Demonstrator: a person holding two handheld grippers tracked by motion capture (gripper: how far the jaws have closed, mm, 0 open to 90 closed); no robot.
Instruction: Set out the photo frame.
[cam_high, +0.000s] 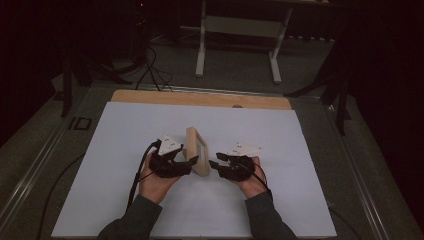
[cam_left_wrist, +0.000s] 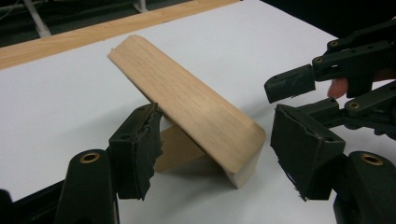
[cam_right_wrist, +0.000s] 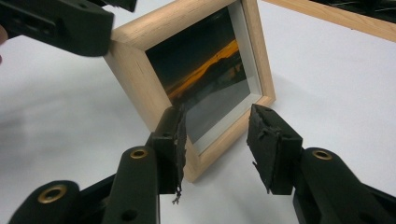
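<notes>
Between your hands on the white surface (cam_high: 125, 150) stands the wooden picture frame (cam_high: 198, 150); your left gripper (cam_high: 192, 161) and right gripper (cam_high: 214, 164) both have fingers released around its corner.

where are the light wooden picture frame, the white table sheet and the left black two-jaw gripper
light wooden picture frame (cam_right_wrist: 133, 77), right gripper view, on its left wooden side
white table sheet (cam_high: 125, 145), high view, on a bare part left of the hands
left black two-jaw gripper (cam_high: 192, 161), high view, between its fingertips beside the frame
</notes>
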